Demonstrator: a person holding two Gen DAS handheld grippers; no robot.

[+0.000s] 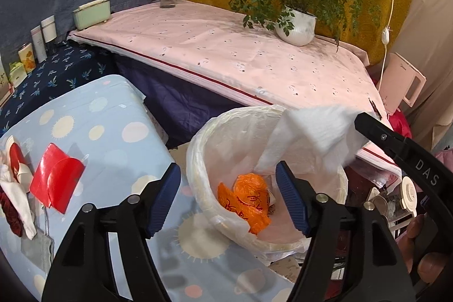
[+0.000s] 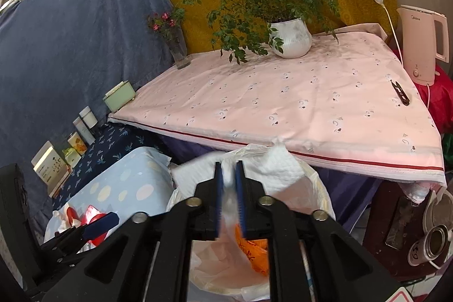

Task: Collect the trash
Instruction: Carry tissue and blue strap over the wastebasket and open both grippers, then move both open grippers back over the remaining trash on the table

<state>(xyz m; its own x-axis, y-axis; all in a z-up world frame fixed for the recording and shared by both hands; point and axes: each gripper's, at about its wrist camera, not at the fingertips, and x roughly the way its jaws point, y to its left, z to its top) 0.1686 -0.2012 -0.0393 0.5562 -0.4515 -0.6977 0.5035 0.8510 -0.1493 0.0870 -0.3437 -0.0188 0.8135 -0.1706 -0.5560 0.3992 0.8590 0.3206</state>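
Observation:
A white lined trash bin (image 1: 198, 160) stands beside the blue dotted table (image 1: 113, 115); an orange plastic bag (image 1: 249, 200) lies inside it. My left gripper (image 1: 228, 200) is open and empty above the bin's near rim. My right gripper (image 2: 228, 188) is shut on a white paper tissue (image 2: 271, 163) and holds it over the bin (image 2: 320, 188); the tissue also shows in the left wrist view (image 1: 311, 135). Red paper scraps (image 1: 56, 180) and crumpled white and red trash (image 1: 14, 174) lie on the blue table at the left.
A pink-clothed table (image 2: 283, 104) behind the bin carries a potted plant (image 2: 288, 38), a flower vase (image 2: 178, 53) and a black clip (image 2: 400, 94). A white kettle (image 2: 421, 44) stands at the right. Boxes and bottles (image 1: 36, 47) line the left wall.

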